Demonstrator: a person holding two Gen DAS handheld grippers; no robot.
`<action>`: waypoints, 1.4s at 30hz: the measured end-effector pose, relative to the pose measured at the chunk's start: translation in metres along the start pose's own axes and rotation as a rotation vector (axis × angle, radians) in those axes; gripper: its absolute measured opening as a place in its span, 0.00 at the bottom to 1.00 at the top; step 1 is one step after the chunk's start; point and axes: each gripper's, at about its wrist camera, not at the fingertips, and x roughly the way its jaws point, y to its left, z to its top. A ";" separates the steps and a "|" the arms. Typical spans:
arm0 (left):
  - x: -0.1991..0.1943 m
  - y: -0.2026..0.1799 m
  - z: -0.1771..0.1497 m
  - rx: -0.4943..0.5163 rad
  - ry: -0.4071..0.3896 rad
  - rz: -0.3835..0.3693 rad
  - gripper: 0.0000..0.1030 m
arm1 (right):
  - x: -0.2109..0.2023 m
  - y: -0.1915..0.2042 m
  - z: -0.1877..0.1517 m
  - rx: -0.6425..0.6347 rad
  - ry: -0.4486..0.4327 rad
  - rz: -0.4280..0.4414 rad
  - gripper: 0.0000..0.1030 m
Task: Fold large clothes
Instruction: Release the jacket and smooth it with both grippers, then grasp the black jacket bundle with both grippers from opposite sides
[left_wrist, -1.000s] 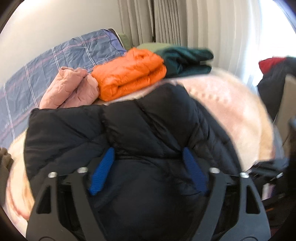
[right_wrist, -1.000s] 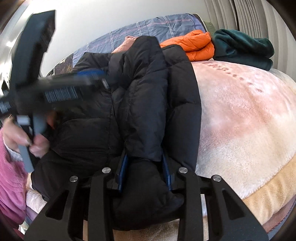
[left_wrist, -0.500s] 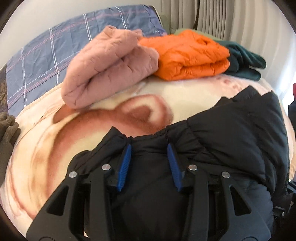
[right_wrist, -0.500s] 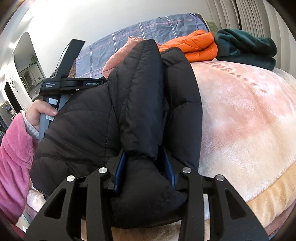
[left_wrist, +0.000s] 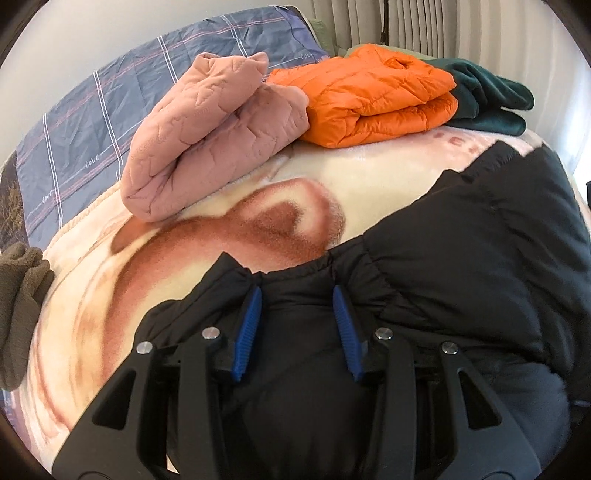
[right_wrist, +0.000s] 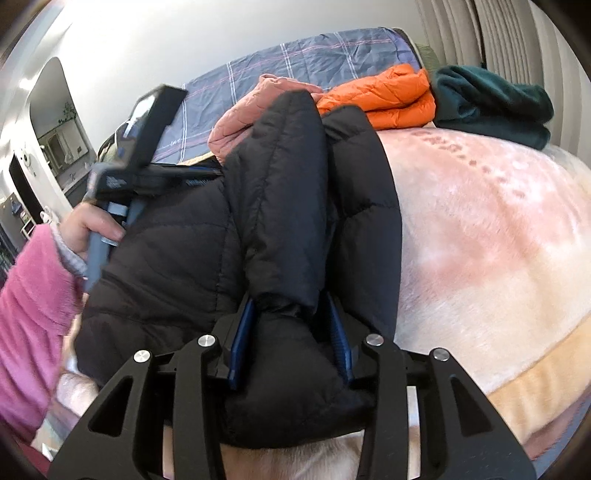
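Observation:
A black puffer jacket (left_wrist: 480, 258) lies on the beige and brown blanket (left_wrist: 258, 221) of a bed. In the left wrist view my left gripper (left_wrist: 297, 291) is shut on a gathered edge of the jacket, its blue pads pressed into the fabric. In the right wrist view my right gripper (right_wrist: 291, 299) is shut on a folded-over strip of the black jacket (right_wrist: 177, 258) near the bed's front edge. That strip runs up over the jacket's body. The left gripper (right_wrist: 199, 175) shows at the jacket's far left side, held by a hand (right_wrist: 88, 225) in a pink sleeve (right_wrist: 33, 295).
Folded clothes sit at the head of the bed: a pink quilted jacket (left_wrist: 214, 140), an orange puffer jacket (left_wrist: 376, 96) and a dark green garment (left_wrist: 491, 99). A blue plaid sheet (left_wrist: 92, 122) lies behind them. An olive-brown cloth (left_wrist: 18, 295) is at the left edge. Curtains hang behind.
My left gripper swung from over the jacket's middle to its left edge, came down and closed on the fabric there. The right gripper kept its hold on the folded strip.

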 end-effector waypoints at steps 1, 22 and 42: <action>0.000 -0.001 0.000 0.007 0.000 0.006 0.40 | -0.009 0.001 0.008 -0.011 -0.011 0.013 0.38; 0.000 0.011 -0.003 -0.057 -0.049 -0.092 0.40 | 0.112 -0.054 0.098 0.037 0.080 0.042 0.54; -0.080 0.028 -0.032 -0.166 -0.116 -0.204 0.60 | 0.113 -0.048 0.097 0.000 0.054 0.018 0.55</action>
